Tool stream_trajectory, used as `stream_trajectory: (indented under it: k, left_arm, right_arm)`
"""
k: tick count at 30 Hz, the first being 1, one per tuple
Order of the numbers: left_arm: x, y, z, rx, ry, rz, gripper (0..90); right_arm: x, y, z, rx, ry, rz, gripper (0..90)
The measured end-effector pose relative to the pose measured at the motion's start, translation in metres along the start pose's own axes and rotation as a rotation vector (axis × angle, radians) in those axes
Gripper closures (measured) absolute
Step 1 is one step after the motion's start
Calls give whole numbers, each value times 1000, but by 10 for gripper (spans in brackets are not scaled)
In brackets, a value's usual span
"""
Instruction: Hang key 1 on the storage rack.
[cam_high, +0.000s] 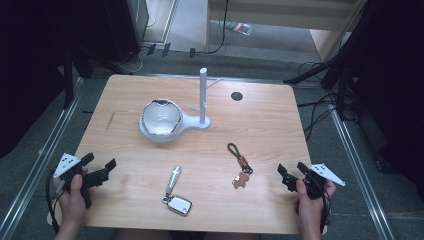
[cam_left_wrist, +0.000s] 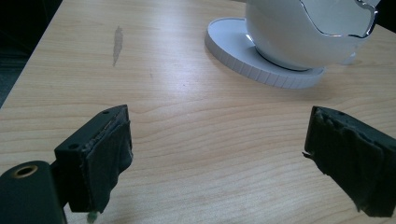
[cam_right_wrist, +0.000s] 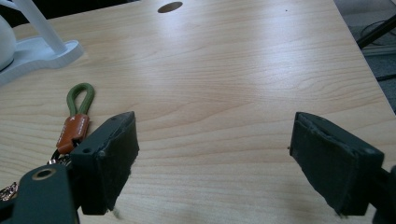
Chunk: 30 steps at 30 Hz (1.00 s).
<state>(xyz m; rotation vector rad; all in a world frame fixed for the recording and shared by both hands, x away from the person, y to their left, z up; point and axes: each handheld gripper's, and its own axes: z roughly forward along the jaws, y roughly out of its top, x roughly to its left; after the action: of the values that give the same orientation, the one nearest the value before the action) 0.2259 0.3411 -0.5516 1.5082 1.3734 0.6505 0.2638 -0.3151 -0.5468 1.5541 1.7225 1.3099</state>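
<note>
Pale wood table (cam_high: 260, 125). White bowl stand (cam_high: 165, 122) mid-table. Left gripper (cam_high: 97, 170) and right gripper (cam_high: 292, 172) at near corners, jaws wide, empty. Car key (cam_high: 176, 195) near front edge; green-looped keychain (cam_high: 240, 165) just left of right gripper.

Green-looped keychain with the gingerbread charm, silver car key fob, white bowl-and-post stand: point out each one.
Green-looped keychain with the gingerbread charm (cam_high: 244, 163), high view, on its brown leather tab.
Silver car key fob (cam_high: 179, 204), high view, on the fob's flat body.
White bowl-and-post stand (cam_high: 203, 95), high view, on the upright post.
</note>
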Motion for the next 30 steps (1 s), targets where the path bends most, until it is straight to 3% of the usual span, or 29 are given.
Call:
stream_trajectory:
  k: [4,10,13,15,17,20,22,25,27,30]
  left_arm:
    - [0,0,0,-1,-3,-6,81]
    - [1,0,0,-1,-6,-10,81]
    - [1,0,0,-5,-6,-12,81]
    - [1,0,0,-5,-8,-14,81]
    - [2,0,0,-4,-10,-12,81]
    - [1,0,0,-5,-10,-9,81]
    - [1,0,0,-5,-11,-14,81]
    - [1,0,0,-2,-12,-16,81]
    - [1,0,0,-3,-13,-17,81]
    - [2,0,0,-2,-12,-19,81]
  right_arm:
    - [2,0,1,12,-18,-13,155]
    - [14,0,5,37,-115,-100,234]
    - [16,0,6,22,-91,-91,256]
    - [17,1,7,38,-64,-106,365]
    - [20,3,8,46,-56,-119,401]
    - [29,10,10,52,-75,-175,412]
    - [39,16,11,54,-51,-224,439]
    - [48,25,15,134,17,-302,501]
    - [53,29,18,199,51,-325,501]
    - [60,32,22,268,49,-369,501]
